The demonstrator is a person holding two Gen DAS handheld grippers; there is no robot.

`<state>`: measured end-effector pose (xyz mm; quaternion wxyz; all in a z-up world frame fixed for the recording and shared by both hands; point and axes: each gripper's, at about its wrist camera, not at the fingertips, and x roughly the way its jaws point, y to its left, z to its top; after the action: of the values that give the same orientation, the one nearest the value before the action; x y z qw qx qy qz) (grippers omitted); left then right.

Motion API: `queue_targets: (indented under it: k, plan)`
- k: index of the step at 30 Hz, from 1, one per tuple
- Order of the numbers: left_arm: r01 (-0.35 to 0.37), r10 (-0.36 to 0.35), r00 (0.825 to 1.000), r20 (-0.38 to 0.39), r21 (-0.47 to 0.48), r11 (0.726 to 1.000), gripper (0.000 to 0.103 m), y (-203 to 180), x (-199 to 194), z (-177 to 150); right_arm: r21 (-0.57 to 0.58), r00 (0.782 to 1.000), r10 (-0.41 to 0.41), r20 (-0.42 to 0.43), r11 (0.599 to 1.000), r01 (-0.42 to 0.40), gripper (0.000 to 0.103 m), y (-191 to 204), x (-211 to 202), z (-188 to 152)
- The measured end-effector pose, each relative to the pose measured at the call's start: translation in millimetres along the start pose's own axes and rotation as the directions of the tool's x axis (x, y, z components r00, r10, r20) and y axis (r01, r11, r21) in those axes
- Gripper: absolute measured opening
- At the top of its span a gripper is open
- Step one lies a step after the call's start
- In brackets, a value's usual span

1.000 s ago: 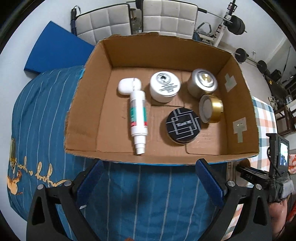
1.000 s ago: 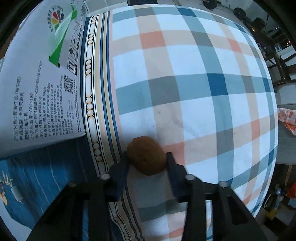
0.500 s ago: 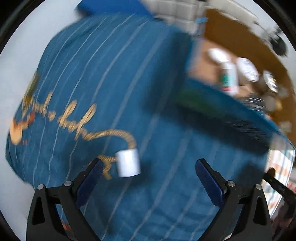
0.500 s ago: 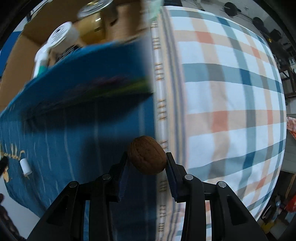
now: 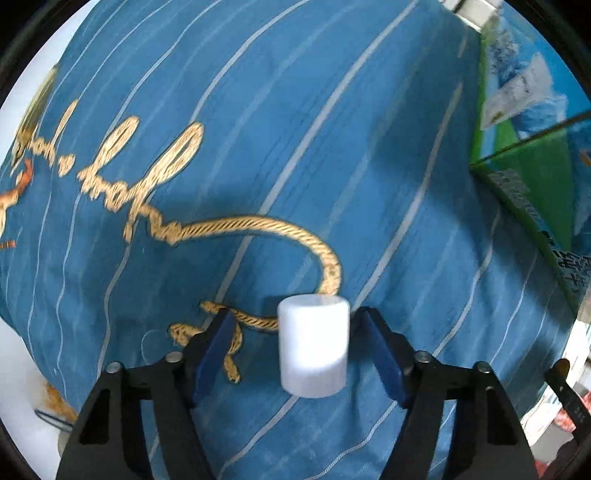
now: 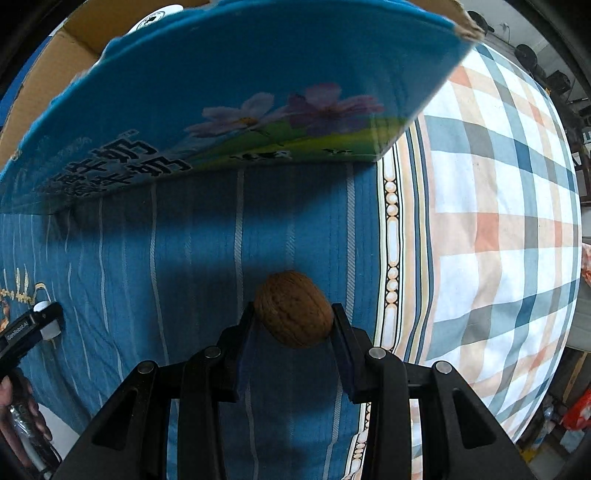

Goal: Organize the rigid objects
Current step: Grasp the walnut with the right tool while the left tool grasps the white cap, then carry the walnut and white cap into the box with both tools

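The left gripper (image 5: 295, 350) points down at a blue bedspread with pale stripes and a gold embroidered rope pattern (image 5: 258, 155). A small white plastic cylinder (image 5: 313, 345) stands on that bedspread between the blue-padded fingers (image 5: 212, 356). The fingers are closing around it: the cylinder sits nearer the right finger, with a clear gap to the left one, and neither pad visibly presses on it. From the right wrist view this same gripper shows far left of the walnut, low on the blue bedspread, with the white cylinder (image 6: 46, 317) at its tip and part of a hand (image 6: 18, 413) below it.

To the right of the cylinder, at the frame's edge, rises the printed blue and green outer wall of a cardboard box (image 5: 528, 147).

The right gripper (image 6: 293, 332) holds a brown wrinkled walnut (image 6: 293, 308), its fingers (image 6: 341, 343) clamped on both sides of the shell, above the blue bedspread. Beyond the walnut the cardboard box (image 6: 221, 92) shows its blue flower-printed side, with the brown inner wall and a white round lid (image 6: 155, 16) visible over its rim. Right of the walnut lies a checked cloth in white, orange and blue-grey (image 6: 498, 221), edged with a beaded border.
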<state>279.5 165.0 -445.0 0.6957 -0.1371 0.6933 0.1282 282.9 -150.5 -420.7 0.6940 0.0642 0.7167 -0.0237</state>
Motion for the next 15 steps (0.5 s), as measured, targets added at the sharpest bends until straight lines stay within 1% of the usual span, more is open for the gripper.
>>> queue_targets:
  k: [1,2,3,5,7,8,12,15]
  plan:
    - [0.0,0.0,1.0,0.01,0.015,1.0,0.055,-3,-2,-1,0.0,1.0,-0.003,-0.001,1.0,0.003,0.04,3,0,1]
    - [-0.003,0.002,1.0,0.018,0.034,0.999,0.044,-7,-4,-1,0.001,1.0,-0.005,-0.001,1.0,0.005,0.04,1,0,0]
    - [-0.007,0.006,1.0,0.025,0.048,0.999,0.036,-11,-5,-1,0.001,1.0,-0.007,-0.002,1.0,0.007,0.04,1,0,0]
    - [-0.025,0.023,0.999,0.034,0.076,0.997,0.029,-20,-6,-1,0.003,1.0,-0.007,-0.002,1.0,0.007,0.04,0,1,0]
    - [-0.038,0.034,0.998,0.044,0.091,0.995,0.029,-27,-6,-1,0.002,1.0,-0.009,0.0,1.0,0.009,0.04,3,2,1]
    - [-0.036,0.031,0.998,0.049,0.096,0.995,0.029,-30,-7,-1,0.0,1.0,-0.009,0.001,1.0,0.009,0.04,17,9,-2]
    - [-0.023,0.015,0.997,0.074,0.105,0.994,0.029,-36,-16,-13,-0.011,1.0,-0.003,0.012,1.0,0.004,0.04,7,3,-2]
    - [0.005,-0.019,0.995,0.103,0.136,0.991,0.029,-45,-36,-33,-0.027,1.0,0.007,0.026,1.0,-0.006,0.04,8,-11,-11]
